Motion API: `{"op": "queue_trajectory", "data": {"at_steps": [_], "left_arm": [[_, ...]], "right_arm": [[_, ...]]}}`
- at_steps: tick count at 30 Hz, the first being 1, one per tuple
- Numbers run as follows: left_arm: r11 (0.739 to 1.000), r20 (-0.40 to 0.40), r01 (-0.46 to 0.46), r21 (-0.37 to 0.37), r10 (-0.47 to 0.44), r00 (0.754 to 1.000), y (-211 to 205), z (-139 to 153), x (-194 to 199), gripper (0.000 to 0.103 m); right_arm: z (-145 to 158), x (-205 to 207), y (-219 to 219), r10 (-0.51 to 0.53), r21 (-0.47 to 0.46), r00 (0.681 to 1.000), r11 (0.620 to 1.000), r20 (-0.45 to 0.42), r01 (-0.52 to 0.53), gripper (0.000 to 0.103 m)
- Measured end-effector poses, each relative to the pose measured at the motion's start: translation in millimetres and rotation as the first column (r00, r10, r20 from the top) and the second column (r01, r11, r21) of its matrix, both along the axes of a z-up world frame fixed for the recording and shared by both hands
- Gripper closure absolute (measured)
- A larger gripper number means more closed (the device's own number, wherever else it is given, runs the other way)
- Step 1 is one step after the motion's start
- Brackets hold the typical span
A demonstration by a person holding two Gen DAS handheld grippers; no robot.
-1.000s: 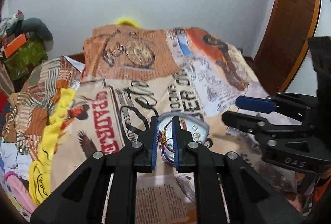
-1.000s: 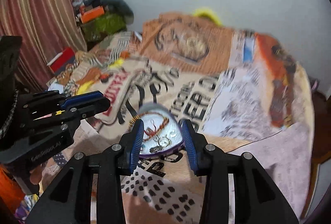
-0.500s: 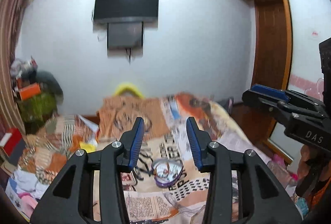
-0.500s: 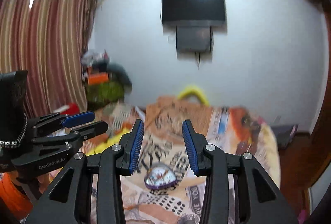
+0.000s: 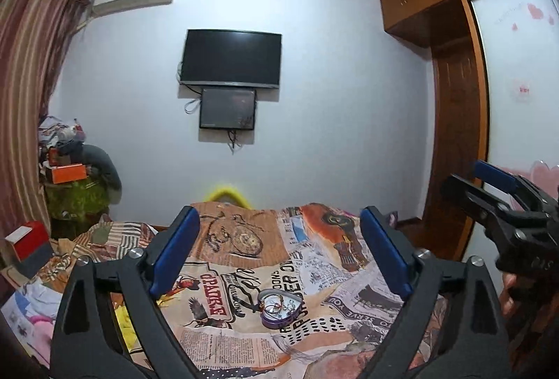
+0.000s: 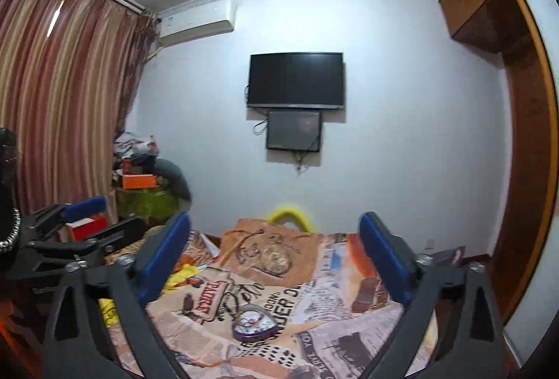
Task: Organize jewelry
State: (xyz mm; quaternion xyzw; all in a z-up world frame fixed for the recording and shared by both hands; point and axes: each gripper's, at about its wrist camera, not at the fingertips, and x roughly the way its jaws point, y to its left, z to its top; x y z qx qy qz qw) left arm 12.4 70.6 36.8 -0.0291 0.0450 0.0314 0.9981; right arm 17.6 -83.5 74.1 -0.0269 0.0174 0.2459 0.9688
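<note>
A purple heart-shaped tin [image 5: 279,308] lies open on the printed bedspread [image 5: 244,249], with small jewelry pieces inside it. It also shows in the right wrist view [image 6: 254,327]. My left gripper [image 5: 279,256] is wide open and empty, held back and above the tin. My right gripper [image 6: 276,260] is also wide open and empty, well away from the tin. The right gripper appears at the right edge of the left wrist view [image 5: 503,200], and the left gripper at the left of the right wrist view [image 6: 84,225].
A TV [image 5: 230,59] and a smaller screen hang on the far wall. A cluttered pile with an orange box [image 5: 68,173] stands at the left. A wooden wardrobe [image 5: 454,120] is at the right. Striped curtains [image 6: 63,99] hang at the left.
Both grippers pulled back and up from the tin, so it now looks small and far. Both sets of jaws opened wide; the left was nearly shut a second ago.
</note>
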Motion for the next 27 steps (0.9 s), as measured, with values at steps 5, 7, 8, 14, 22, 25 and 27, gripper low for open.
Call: {"op": "queue_trajectory", "data": {"at_steps": [5, 7, 8, 14, 22, 25, 27], "left_arm": [[1.0, 0.002, -0.006, -0.01, 0.006, 1.0, 0.9, -2.8, -8.2, 0.007], [1.0, 0.009, -0.012, -0.003, 0.012, 1.0, -1.1, -2.1, -10.8, 0.006], [1.0, 0.013, -0.013, 0.004, 0.013, 1.0, -3.0, -3.2, -13.3, 0.006], [1.0, 0.017, -0.006, 0.025, 0.006, 1.0, -10.8, -4.6, -15.0, 0.004], [1.0, 0.006, -0.009, 0.021, 0.009, 1.0, -12.2, -7.6, -12.3, 0.003], [1.0, 0.002, -0.009, 0.018, 0.008, 1.0, -11.3, -8.8, -11.6, 0.002], [1.0, 0.001, -0.009, 0.016, 0.009, 1.0, -11.2, -9.3, -11.5, 0.002]], "right_arm": [[0.6, -2.7, 1.9, -0.006, -0.019, 1.0, 1.0, -0.007, 0.006, 0.0], [-1.3, -8.1, -4.7, -0.001, -0.017, 1.0, 1.0, -0.016, 0.001, 0.0], [-1.1, -6.8, -4.6, 0.002, -0.012, 1.0, 1.0, -0.024, -0.002, 0.0], [-5.6, -10.4, -11.7, 0.012, -0.003, 0.999, 1.0, -0.046, -0.013, 0.0], [-8.8, -13.8, -15.7, 0.008, 0.001, 0.998, 1.0, -0.055, -0.007, 0.0], [-8.5, -14.4, -15.4, 0.015, 0.006, 0.998, 1.0, -0.065, -0.015, 0.0], [-8.7, -14.2, -15.4, 0.012, 0.005, 0.998, 1.0, -0.065, -0.012, 0.0]]}}
